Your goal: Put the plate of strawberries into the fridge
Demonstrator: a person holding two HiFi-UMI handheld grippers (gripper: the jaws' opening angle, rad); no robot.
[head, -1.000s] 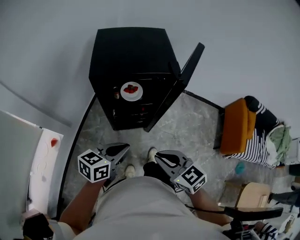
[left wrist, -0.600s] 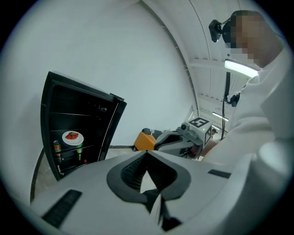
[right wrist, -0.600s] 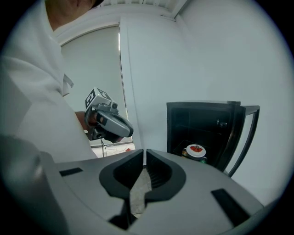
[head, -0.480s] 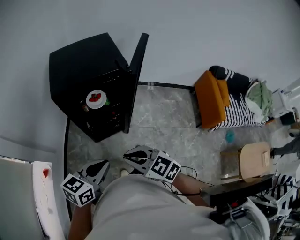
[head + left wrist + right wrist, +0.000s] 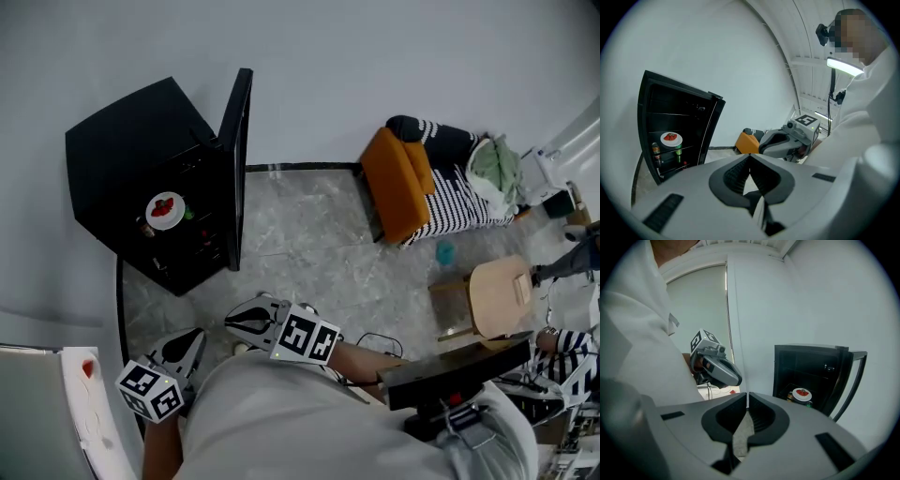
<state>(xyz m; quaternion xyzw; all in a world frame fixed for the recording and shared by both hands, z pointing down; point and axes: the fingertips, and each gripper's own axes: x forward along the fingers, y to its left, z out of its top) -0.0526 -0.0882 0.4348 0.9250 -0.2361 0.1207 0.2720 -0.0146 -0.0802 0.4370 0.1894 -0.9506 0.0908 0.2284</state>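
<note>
The white plate of strawberries rests on a shelf inside the small black fridge, with bottles beside and below it. The fridge door stands wide open. The plate also shows in the left gripper view and the right gripper view. My left gripper is shut and empty, close to my body and well back from the fridge. My right gripper hangs beside it, jaws together, holding nothing. Each gripper sees the other: right gripper, left gripper.
An orange chair draped with striped cloth stands by the wall at the right. A wooden stool and a teal cup are on the stone floor. A white counter with a red smear is at my left.
The view has swung right, so the fridge now lies further left. Both grippers stayed shut near my body and shifted left in view. The plate has stayed on its shelf.
</note>
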